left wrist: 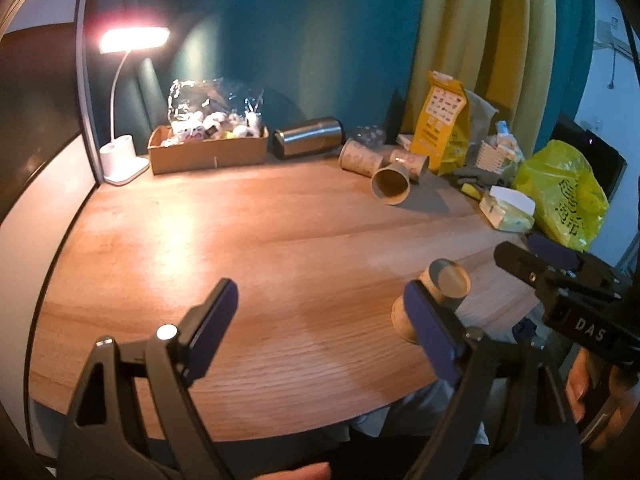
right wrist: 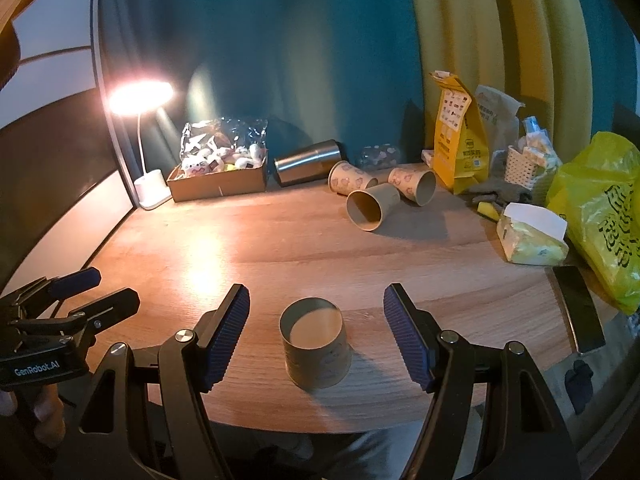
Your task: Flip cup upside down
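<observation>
A tan paper cup (right wrist: 317, 350) stands upside down near the front edge of the wooden table (right wrist: 280, 252), its flat base up. My right gripper (right wrist: 316, 334) is open, its blue pads on either side of the cup and apart from it. In the left wrist view the same cup (left wrist: 436, 296) shows just behind my left gripper's right finger. My left gripper (left wrist: 320, 332) is open and empty over the table, left of the cup. The right gripper (left wrist: 560, 276) shows at the right edge of that view.
Three more paper cups (right wrist: 372, 204) lie on their sides at the back, next to a steel tumbler (right wrist: 308, 162). A cardboard box (right wrist: 218, 184), a lit desk lamp (right wrist: 140, 96), a yellow paper bag (right wrist: 460, 144), a tissue pack (right wrist: 532, 236) and a yellow plastic bag (right wrist: 604, 216) line the back and right.
</observation>
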`<state>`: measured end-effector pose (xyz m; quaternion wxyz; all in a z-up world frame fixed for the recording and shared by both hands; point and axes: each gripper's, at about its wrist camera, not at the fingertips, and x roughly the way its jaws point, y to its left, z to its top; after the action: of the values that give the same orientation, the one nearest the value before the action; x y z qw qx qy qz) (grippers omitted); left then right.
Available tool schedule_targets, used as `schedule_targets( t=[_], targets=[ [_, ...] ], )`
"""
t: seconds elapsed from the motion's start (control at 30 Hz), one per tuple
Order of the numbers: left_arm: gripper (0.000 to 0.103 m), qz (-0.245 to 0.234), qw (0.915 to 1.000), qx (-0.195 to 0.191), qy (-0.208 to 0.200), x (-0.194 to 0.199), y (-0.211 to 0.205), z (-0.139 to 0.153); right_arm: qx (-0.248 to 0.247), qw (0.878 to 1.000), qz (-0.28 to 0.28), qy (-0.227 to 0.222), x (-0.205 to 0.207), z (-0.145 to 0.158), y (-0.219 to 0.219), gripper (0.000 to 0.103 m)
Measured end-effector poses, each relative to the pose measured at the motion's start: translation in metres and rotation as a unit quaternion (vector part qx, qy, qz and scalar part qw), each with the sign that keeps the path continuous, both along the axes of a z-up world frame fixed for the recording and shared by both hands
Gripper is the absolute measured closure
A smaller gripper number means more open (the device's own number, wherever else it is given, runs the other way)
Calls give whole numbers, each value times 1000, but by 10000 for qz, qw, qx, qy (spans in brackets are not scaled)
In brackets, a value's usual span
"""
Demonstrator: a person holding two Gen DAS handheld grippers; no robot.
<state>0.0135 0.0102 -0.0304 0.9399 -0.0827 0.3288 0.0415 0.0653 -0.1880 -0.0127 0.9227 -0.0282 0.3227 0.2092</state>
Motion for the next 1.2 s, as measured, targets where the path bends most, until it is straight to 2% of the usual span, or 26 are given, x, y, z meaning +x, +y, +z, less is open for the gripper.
schedule_targets(
  t=[1.2],
  targets=[
    [17,212,9997,-11,151,5,4,-7,117,9993,248,235,5,-15,4,30]
  ],
)
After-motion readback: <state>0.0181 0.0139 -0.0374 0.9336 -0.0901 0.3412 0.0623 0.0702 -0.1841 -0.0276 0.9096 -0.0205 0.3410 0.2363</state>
